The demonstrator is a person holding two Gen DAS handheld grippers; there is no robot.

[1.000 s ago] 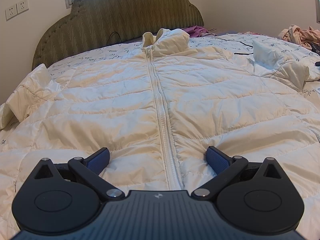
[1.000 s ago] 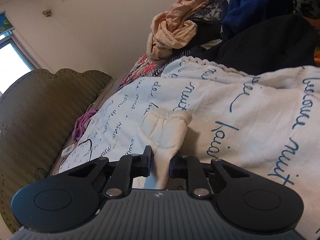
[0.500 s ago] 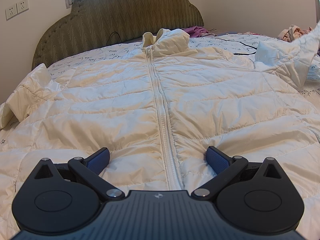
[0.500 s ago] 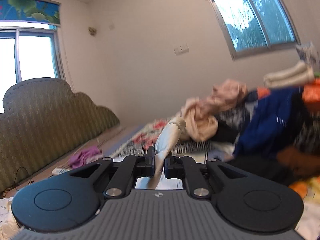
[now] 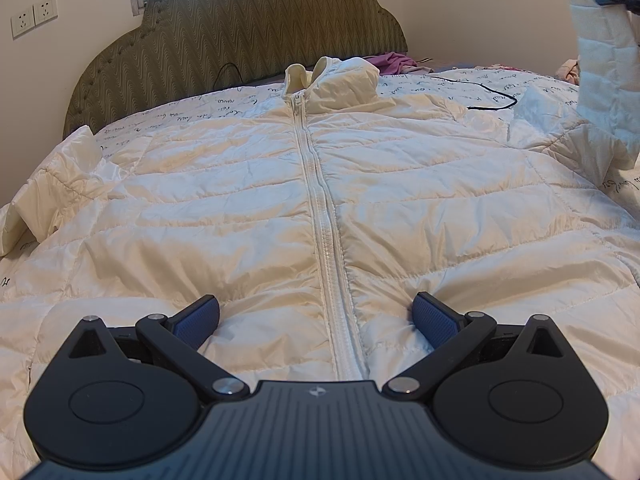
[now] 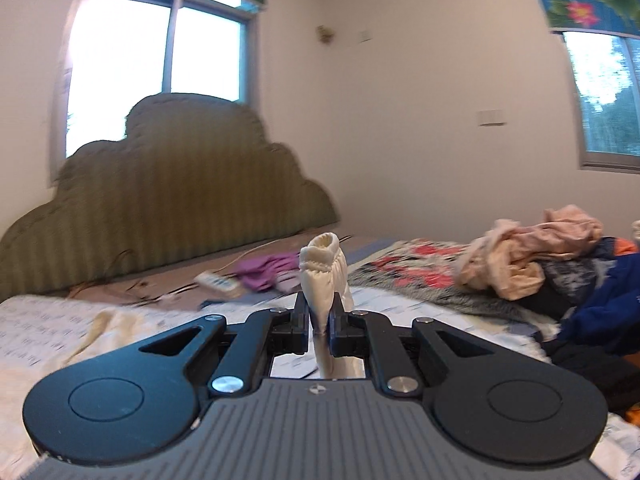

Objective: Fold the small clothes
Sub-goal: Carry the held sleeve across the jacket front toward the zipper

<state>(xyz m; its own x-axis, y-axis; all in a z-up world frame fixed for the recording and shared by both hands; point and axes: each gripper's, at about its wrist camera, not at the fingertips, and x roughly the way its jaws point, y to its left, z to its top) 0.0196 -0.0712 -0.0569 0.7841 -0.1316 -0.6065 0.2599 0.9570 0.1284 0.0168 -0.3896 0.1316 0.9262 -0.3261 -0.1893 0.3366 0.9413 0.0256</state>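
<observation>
Item: cream-white quilted puffer jacket (image 5: pixel 320 184), lying zipped and face-up on the script-printed bed quilt (image 5: pixel 460 80).
Right tool (image 6: pixel 319 322) is pinching the elastic sleeve cuff (image 6: pixel 322 272), lifting it at 2 o'clock; left tool (image 5: pixel 316 314) is resting spread at the hem, astride the zipper. Risk: slick fabric slipping from the pinch, or the body dragging, since nothing is clamping the hem.

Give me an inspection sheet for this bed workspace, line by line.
Surface: bed sheet with script print.
Job's things: white puffer jacket spread flat and zipped; its sleeve is lifted.
Clutter: clothes pile, purple garment.
Grippers: left tongs open, resting on the jacket hem; right tongs shut on the sleeve cuff.
Cables: black cable on the sheet.
Surroundings: green headboard, wall sockets, windows.
</observation>
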